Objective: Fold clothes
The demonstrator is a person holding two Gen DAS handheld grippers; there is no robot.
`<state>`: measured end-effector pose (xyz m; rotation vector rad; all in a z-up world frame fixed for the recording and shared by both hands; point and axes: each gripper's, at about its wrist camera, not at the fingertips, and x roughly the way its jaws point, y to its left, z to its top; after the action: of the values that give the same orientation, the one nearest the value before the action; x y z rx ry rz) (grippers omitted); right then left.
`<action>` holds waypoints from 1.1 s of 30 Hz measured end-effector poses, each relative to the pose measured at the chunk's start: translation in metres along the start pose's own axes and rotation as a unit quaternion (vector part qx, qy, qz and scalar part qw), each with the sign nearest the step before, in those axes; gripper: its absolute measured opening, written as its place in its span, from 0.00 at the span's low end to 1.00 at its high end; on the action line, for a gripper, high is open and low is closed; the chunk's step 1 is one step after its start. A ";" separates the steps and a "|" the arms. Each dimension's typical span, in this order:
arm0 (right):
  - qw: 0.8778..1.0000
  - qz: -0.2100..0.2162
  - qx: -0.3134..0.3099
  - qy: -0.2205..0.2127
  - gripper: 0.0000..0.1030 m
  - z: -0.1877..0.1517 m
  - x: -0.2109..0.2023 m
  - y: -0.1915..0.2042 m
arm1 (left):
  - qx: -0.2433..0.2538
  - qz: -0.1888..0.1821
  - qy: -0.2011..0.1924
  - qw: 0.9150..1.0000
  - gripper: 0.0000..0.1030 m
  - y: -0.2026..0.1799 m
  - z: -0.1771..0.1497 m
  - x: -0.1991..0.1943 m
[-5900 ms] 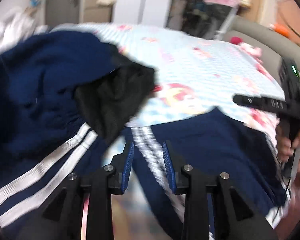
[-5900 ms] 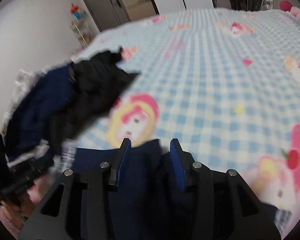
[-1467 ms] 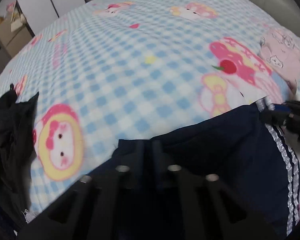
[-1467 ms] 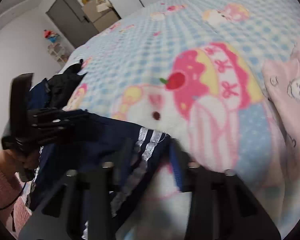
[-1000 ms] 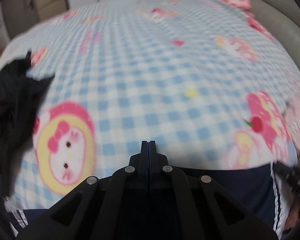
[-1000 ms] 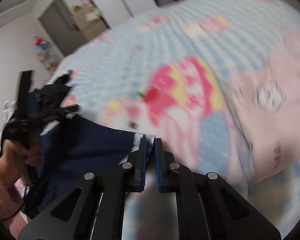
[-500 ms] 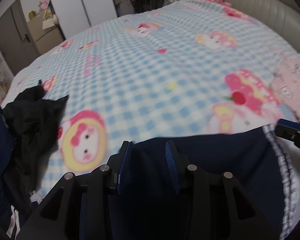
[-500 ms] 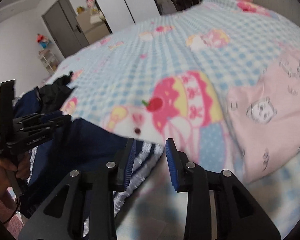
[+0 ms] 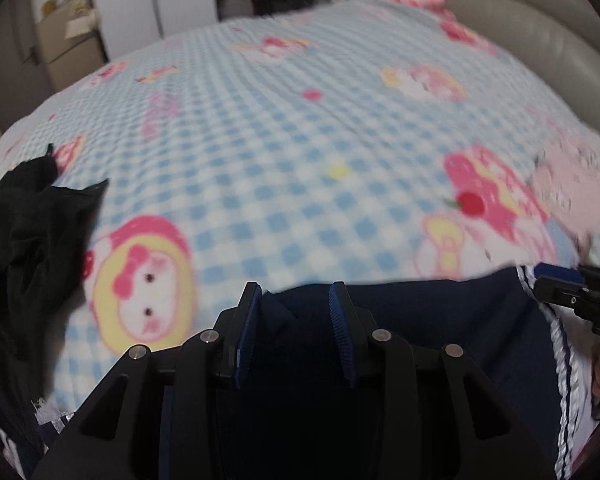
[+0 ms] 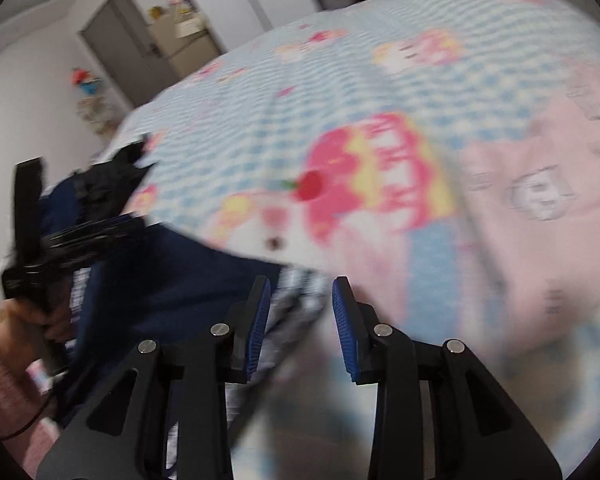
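My left gripper [image 9: 294, 304] hangs w/ jaws apart over the navy garment [image 9: 440, 340], spread on the checked blanket [image 9: 300, 160]. Black clothing [image 9: 28, 224] heaped at left; right gripper [image 9: 572, 300] at garment's striped edge.

the light was soft, even and indoor, with no glare and only faint shadows. both views bent hard at the rims, where a dark ring closed in the corners. motion blur smeared the bed [image 9: 300, 152] in the left view, worst toward the right edge. the right view was blurrier still, its pink cloth [image 10: 540, 208] smudged. each tool [image 9: 294, 332] [image 10: 300, 324] stayed sharp. the navy garment [image 9: 440, 320] read as near-black, without detail.
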<state>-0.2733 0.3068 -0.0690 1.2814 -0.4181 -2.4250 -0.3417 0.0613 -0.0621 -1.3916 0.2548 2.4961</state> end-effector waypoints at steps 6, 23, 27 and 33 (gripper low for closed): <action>1.000 0.023 0.017 0.009 0.36 0.000 0.010 -0.006 | 0.010 0.062 -0.007 0.998 0.09 -0.009 0.000 0.007; 0.999 0.027 -0.019 0.039 0.18 -0.007 0.034 0.010 | -0.108 0.061 -0.058 0.991 0.47 0.031 -0.059 -0.073; 1.000 -0.001 -0.013 0.003 0.23 -0.003 0.017 0.008 | -0.154 0.088 -0.025 0.984 0.47 0.059 -0.134 -0.097; 0.999 -0.029 0.006 -0.036 0.26 -0.016 -0.054 0.018 | -0.205 0.093 -0.031 0.974 0.47 0.051 -0.212 -0.135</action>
<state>-0.2280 0.3133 -0.0307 1.2309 -0.4196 -2.5262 -0.1201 -0.0671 -0.0566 -1.4890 -0.1640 2.8598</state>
